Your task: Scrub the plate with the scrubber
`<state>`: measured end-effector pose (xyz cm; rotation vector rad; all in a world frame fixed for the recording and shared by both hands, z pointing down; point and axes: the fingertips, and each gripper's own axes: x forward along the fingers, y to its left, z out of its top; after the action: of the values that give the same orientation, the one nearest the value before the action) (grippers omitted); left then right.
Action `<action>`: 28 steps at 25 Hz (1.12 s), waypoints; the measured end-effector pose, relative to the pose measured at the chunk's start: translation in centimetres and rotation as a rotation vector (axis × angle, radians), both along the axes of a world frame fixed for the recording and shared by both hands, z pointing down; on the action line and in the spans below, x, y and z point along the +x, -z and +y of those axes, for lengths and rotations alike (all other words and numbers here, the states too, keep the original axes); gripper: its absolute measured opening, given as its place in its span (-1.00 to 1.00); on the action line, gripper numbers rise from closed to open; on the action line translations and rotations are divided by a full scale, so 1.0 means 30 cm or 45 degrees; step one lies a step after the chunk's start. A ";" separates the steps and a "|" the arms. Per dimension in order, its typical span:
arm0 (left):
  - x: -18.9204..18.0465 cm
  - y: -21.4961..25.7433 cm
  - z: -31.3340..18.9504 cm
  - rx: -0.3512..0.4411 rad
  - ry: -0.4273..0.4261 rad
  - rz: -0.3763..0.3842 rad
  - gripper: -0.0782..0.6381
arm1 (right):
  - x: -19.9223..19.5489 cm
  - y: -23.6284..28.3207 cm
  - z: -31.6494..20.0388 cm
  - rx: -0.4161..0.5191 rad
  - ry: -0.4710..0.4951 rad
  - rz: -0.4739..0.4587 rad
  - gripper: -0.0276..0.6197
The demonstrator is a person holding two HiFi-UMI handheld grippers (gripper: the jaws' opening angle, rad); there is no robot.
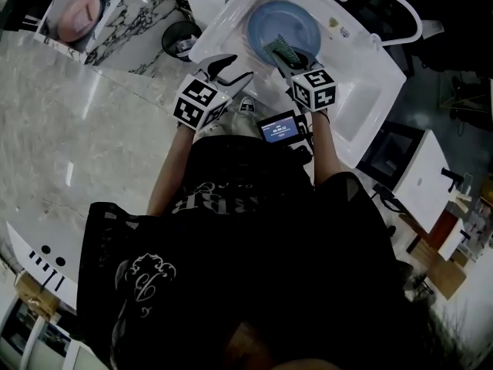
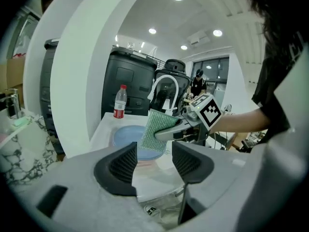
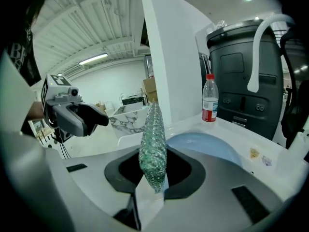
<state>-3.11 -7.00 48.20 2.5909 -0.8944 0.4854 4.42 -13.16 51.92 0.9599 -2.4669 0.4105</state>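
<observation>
A pale blue plate [image 1: 281,23] lies in the white sink basin [image 1: 362,91]; it also shows as the plate [image 2: 126,135] and the plate [image 3: 212,146]. My right gripper [image 1: 286,58] is shut on a green mesh scrubber [image 1: 280,50], held just over the plate's near rim. The scrubber [image 3: 153,146] stands upright between the jaws, and the scrubber [image 2: 158,130] hangs in front of the plate. My left gripper [image 1: 229,68] is open with nothing between its fingers, at the sink's left edge; the left gripper [image 2: 153,162] faces the plate.
A plastic bottle with a red label [image 2: 119,102] stands at the sink's far end, next to a white curved faucet [image 1: 385,2]. A marble counter [image 1: 69,129] lies to the left, with a pink dish [image 1: 79,15] farther back. A round dark bin [image 1: 181,38] stands by the sink.
</observation>
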 end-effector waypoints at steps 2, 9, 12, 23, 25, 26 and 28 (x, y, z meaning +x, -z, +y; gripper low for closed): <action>-0.025 0.023 0.040 0.026 -0.003 -0.008 -0.12 | -0.004 0.051 0.051 0.016 -0.052 -0.046 -0.64; -0.115 0.073 0.178 0.076 0.022 0.034 -0.12 | -0.018 0.196 0.254 0.056 -0.191 -0.154 -0.64; -0.139 0.077 0.238 0.070 0.041 0.081 -0.12 | -0.011 0.235 0.334 0.071 -0.253 -0.178 -0.64; -0.112 0.082 0.371 0.060 0.035 0.129 -0.12 | -0.015 0.252 0.471 0.053 -0.267 -0.218 -0.64; -0.115 0.098 0.379 0.079 0.048 0.131 -0.13 | -0.028 0.266 0.477 0.064 -0.245 -0.231 -0.64; -0.113 0.108 0.382 0.090 0.057 0.133 -0.14 | -0.031 0.275 0.484 0.071 -0.231 -0.236 -0.64; -0.095 0.128 0.392 0.109 0.076 0.138 -0.16 | -0.020 0.291 0.507 0.084 -0.207 -0.243 -0.64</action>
<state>-5.94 4.77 44.37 2.6300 -0.9721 0.2936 3.82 2.04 43.19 1.2045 -2.5947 0.4976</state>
